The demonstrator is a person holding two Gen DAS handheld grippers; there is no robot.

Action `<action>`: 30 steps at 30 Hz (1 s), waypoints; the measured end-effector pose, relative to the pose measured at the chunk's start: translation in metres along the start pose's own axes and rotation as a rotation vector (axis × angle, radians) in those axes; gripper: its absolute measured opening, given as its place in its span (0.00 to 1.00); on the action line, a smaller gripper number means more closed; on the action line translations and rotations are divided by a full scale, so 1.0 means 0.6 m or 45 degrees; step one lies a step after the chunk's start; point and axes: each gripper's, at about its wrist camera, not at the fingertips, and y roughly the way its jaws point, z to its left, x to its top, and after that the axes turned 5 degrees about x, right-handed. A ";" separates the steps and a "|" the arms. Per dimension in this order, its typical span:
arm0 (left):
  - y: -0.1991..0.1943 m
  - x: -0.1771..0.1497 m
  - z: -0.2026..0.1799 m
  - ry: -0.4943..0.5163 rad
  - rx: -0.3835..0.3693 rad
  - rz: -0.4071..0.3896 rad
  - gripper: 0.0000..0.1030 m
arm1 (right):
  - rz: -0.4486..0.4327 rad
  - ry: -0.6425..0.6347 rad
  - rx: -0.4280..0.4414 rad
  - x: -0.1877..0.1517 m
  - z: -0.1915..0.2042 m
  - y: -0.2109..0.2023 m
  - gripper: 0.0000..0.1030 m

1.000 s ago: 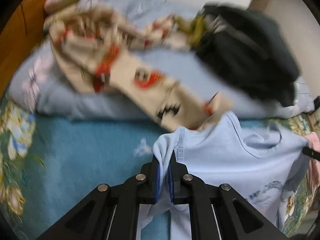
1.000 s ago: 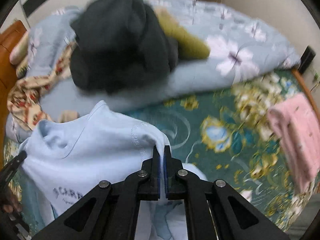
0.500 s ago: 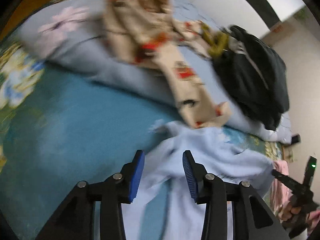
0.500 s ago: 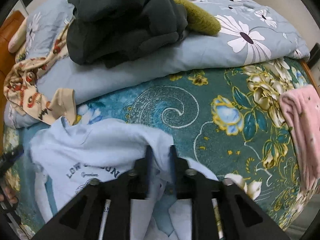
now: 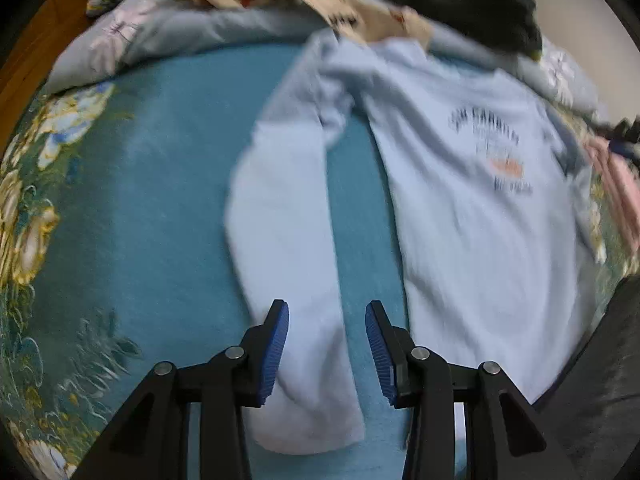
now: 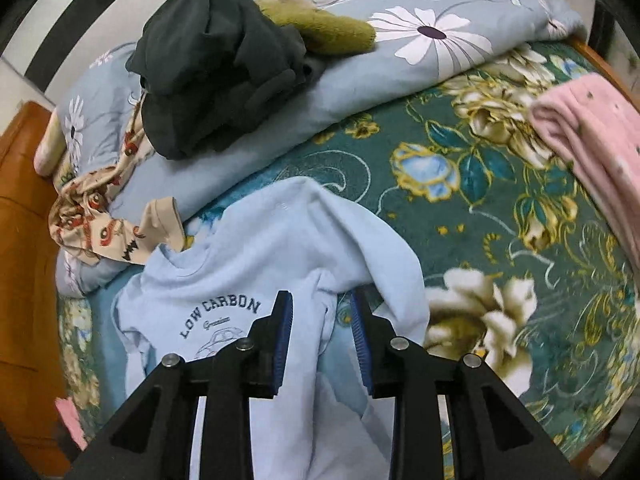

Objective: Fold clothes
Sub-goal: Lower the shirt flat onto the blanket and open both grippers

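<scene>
Both grippers stand partly open and hold nothing; their jaws have just been opening. At the bottom of the left view, the left gripper (image 5: 327,346) hangs over a sleeve (image 5: 288,240) of the light blue sweatshirt (image 5: 480,216), which lies between its blue pads without being pressed. At the bottom of the right view, the right gripper (image 6: 320,334) has loose blue cloth of the same sweatshirt (image 6: 256,256) between its pads. This sweatshirt lies spread, print up, on the teal flowered bedspread (image 6: 500,200). Further up, a dark garment (image 6: 212,68) rests on a pale blue quilt (image 6: 420,40). At the right edge lies a pink cloth (image 6: 592,140).
</scene>
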 end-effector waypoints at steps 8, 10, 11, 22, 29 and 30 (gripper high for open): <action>0.034 -0.013 -0.017 0.016 0.105 0.050 0.16 | -0.025 0.002 0.038 -0.034 0.013 -0.030 0.30; 0.031 -0.012 -0.011 0.009 0.108 0.055 0.03 | -0.021 0.012 0.052 -0.041 0.013 -0.034 0.30; 0.024 -0.011 -0.001 -0.019 0.081 0.049 0.03 | -0.017 0.018 0.061 -0.045 0.013 -0.035 0.29; -0.107 0.037 0.290 -0.722 -0.124 -0.230 0.03 | -0.058 0.062 0.051 -0.047 -0.016 -0.064 0.30; -0.061 0.077 0.425 -0.896 0.108 -0.203 0.03 | -0.052 0.193 -0.022 -0.031 -0.105 -0.081 0.30; -0.048 0.085 0.434 -0.914 0.136 -0.189 0.03 | -0.032 0.218 -0.031 -0.032 -0.122 -0.079 0.30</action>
